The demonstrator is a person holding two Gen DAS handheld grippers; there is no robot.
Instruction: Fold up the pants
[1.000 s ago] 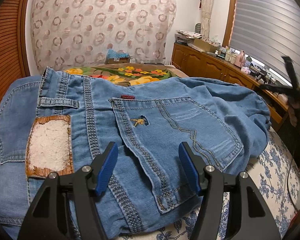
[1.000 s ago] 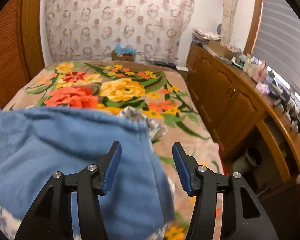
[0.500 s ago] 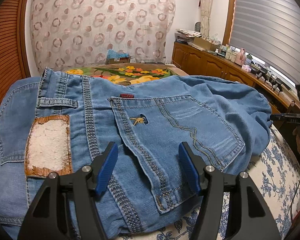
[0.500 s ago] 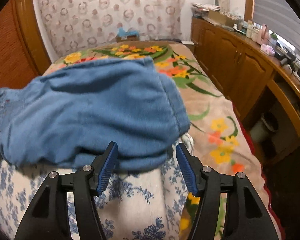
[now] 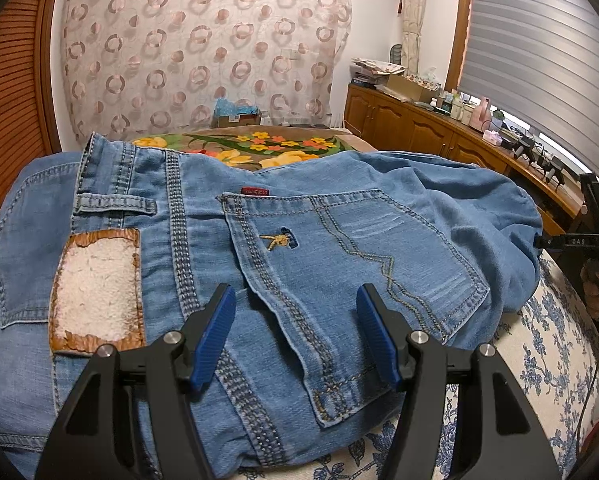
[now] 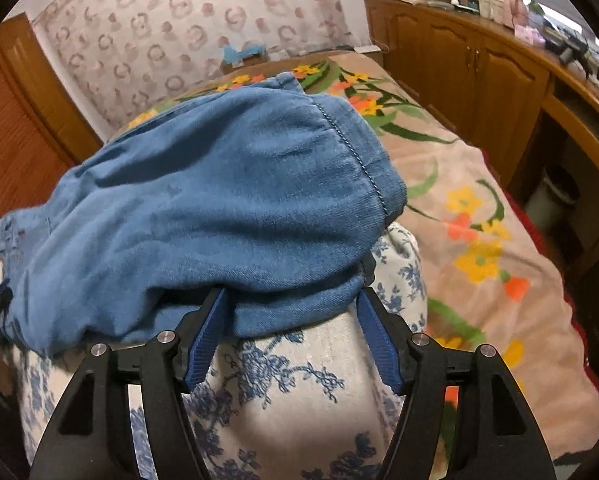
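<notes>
Jeans [image 5: 283, 248], light blue denim, lie bunched on a white cushion with blue flowers [image 5: 547, 344], which sits on a bed under a flowered blanket [image 6: 471, 216]. Waist end faces the left wrist view: back pocket [image 5: 351, 268] with a small yellow embroidered mark, red tab [image 5: 254, 191] above it, worn leather patch [image 5: 97, 292] beside the belt loop. Leg end, rumpled and doubled on itself, faces the right wrist view, its stitched hem [image 6: 351, 148] curling over the far side of the cushion. Left gripper [image 5: 295, 332]: jaws apart, poised over the lower edge of the pocket, pads clamping nothing; whether the tips graze the cloth cannot be told. Right gripper [image 6: 291, 332]: jaws opening, a thick roll of the denim edge between them, the left pad tucked under the fold, no clear pinch yet; seen also from the left wrist view as a black frame at the far edge of the pile [image 5: 591, 236], with fingers [image 5: 591, 292] of the hand that carries it. Risks, judged: closing on the roll may catch only the top layer, so the layers beneath slide out and the fold goes crooked; the pads may also nip the cushion cover along with the denim and drag it; the rounded cushion offers poor support, so the heavy waist end may slip off when the leg end is lifted; existing wrinkles may be pressed into the fold if not smoothed first.
</notes>
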